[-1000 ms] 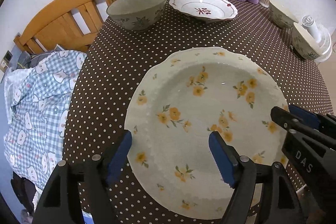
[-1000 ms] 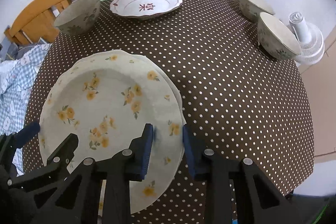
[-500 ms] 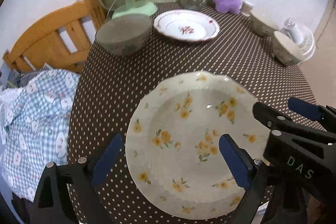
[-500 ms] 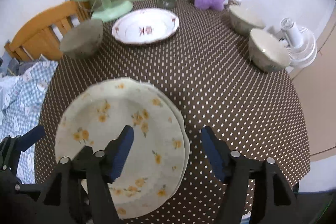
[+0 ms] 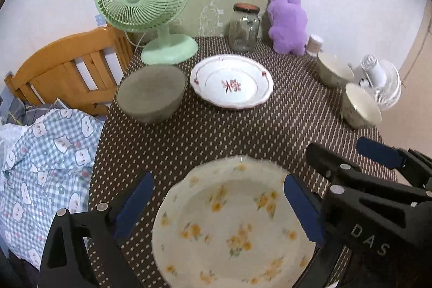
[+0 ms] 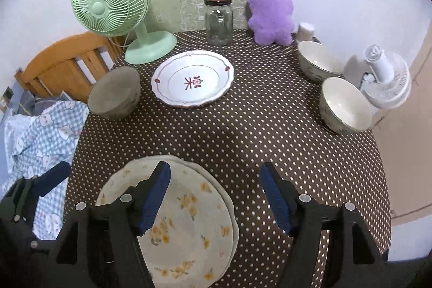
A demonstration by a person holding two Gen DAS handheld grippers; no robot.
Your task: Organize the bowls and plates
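Nearest the cameras, the left tool (image 5: 218, 203) and the right tool (image 6: 216, 196) are both seen spread wide, with nothing gripped between the blue pads. Beneath them, two yellow-flowered plates (image 6: 186, 223) are stacked at the near edge of the dotted brown table (image 6: 270, 131), the upper one set slightly off the lower. Further back, a grey bowl (image 6: 114, 96) is found at the left edge, just beside a white plate with red markings (image 6: 192, 78). Two cream-lined bowls (image 6: 344, 105) are placed close together at the right edge. At the far side, a green fan (image 6: 110, 0), a glass jar (image 6: 218, 19) and a purple plush toy (image 6: 271, 11) are lined along the wall.
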